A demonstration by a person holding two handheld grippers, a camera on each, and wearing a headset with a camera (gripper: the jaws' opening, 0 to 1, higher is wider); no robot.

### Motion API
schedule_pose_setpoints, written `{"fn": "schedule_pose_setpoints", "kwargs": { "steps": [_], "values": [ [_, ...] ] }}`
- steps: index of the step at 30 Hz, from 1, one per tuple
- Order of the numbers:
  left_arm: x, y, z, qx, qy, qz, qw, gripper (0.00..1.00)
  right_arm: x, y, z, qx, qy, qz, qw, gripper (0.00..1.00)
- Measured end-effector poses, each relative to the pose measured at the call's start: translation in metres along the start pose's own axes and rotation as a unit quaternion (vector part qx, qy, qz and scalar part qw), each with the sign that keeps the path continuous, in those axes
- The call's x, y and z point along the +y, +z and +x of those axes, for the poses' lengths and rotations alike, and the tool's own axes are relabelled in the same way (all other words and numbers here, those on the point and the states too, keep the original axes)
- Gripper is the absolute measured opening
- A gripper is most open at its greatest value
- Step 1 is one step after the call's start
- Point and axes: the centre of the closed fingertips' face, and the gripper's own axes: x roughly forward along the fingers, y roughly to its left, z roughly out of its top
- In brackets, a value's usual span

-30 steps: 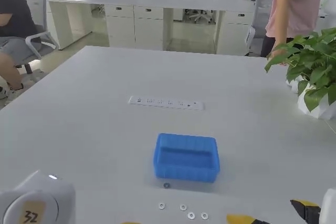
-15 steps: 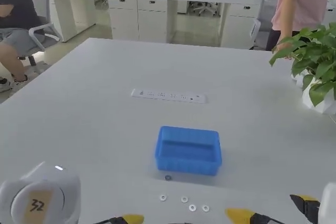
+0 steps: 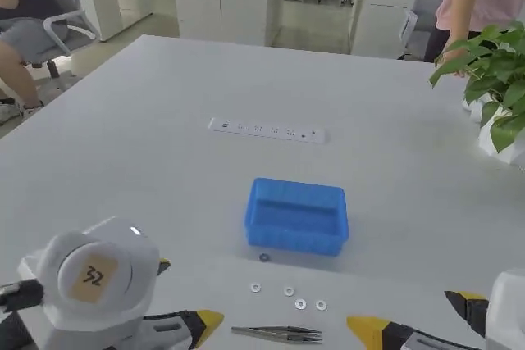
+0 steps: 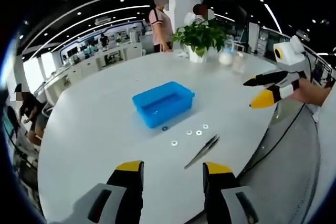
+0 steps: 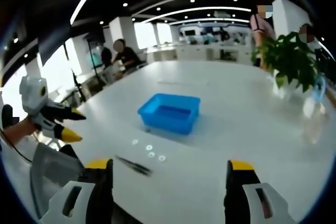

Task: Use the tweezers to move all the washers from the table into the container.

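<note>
yellow-tipped left gripper (image 4: 173, 167) and right gripper (image 5: 170, 163) hover agape — flanking tweezers (image 3: 276, 333).

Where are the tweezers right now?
In the head view, the tweezers lie flat on the table at bottom centre, just below the small washers, which sit below the blue box.

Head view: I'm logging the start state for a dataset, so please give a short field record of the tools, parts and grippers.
tweezers: slim metal tweezers lying on white table, ungripped
washers: four small silvery washers plus one dark washer, all on table
container: blue rectangular plastic container, no washers seen inside
left gripper: open
right gripper: open
</note>
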Motion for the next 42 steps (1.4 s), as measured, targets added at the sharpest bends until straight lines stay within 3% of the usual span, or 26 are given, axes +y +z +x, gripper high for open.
{"fn": "schedule_pose_setpoints", "kwargs": {
  "steps": [4, 10, 26, 32, 36, 42],
  "values": [
    [-0.008, -0.003, 0.017, 0.019, -0.027, 0.039, 0.9987, 0.37, 0.001, -0.001, 0.002, 0.007, -0.001, -0.008, 0.9999, 0.87],
    [-0.015, -0.006, 0.036, 0.037, -0.062, 0.060, 0.9956, 0.27, 0.002, -0.003, 0.004, 0.019, -0.006, -0.020, 0.9996, 0.87],
    [-0.027, -0.034, 0.082, 0.089, -0.136, 0.119, 0.9796, 0.13, 0.006, -0.011, 0.006, 0.034, -0.004, -0.013, 0.9993, 0.88],
    [-0.029, -0.039, 0.091, 0.096, -0.151, 0.145, 0.9730, 0.09, 0.005, -0.014, 0.007, 0.038, -0.005, -0.011, 0.9992, 0.87],
    [-0.030, -0.044, 0.095, 0.105, -0.157, 0.174, 0.9663, 0.06, 0.007, -0.015, 0.008, 0.041, -0.004, -0.014, 0.9991, 0.87],
    [-0.033, -0.046, 0.095, 0.108, -0.165, 0.191, 0.9615, 0.03, 0.012, -0.015, 0.009, 0.043, -0.001, -0.016, 0.9990, 0.87]
  ]
}}
